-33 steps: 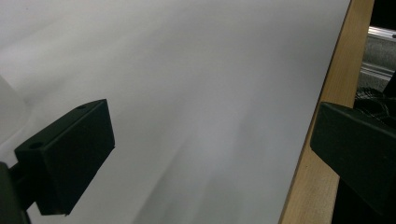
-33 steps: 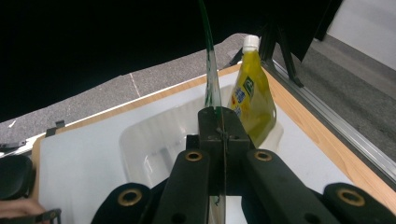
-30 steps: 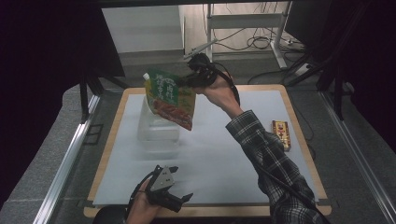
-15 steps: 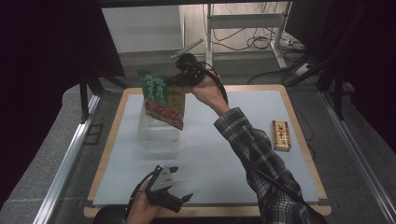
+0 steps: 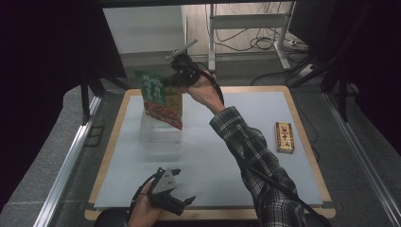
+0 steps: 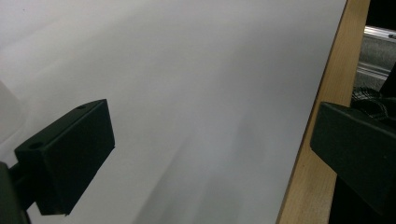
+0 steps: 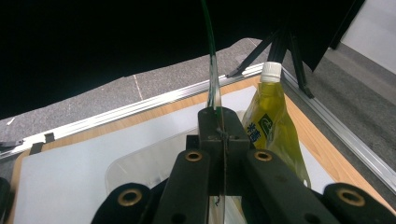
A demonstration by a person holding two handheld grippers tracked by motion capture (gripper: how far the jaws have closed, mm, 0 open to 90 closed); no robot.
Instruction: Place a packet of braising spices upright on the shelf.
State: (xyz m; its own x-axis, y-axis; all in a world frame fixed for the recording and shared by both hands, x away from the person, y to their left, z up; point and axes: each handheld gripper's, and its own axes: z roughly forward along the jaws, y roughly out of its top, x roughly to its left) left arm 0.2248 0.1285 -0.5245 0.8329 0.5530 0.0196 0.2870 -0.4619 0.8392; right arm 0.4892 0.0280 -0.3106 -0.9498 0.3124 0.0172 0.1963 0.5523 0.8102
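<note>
The right gripper (image 5: 166, 81) hung over the far left part of the table (image 5: 227, 156), its jaws pressed together on the thin top edge of a green packet (image 5: 161, 98). Held by that edge alone, the packet dangled with its printed face toward the camera, directly above a clear plastic bin (image 5: 160, 137), which suggested it was meant to go down into the bin. In the right gripper view the jaws met on the edge-on film of the packet (image 7: 214, 70), and behind them a yellow-green pouch (image 7: 270, 122) with a white screw cap stood upright in the bin (image 7: 140, 163), leaning toward its far side. The packet was flat and flexible, green across its upper part with pale lettering, and red and orange at the bottom, where a picture of food seemed to be printed. The left gripper (image 5: 182, 201) rested low at the near edge of the table, its jaws wide apart over bare white surface with nothing between them, apparently just parked out of the way. A small red and gold box (image 5: 284, 137) lay alone on the right side of the table, well apart from the bin.
</note>
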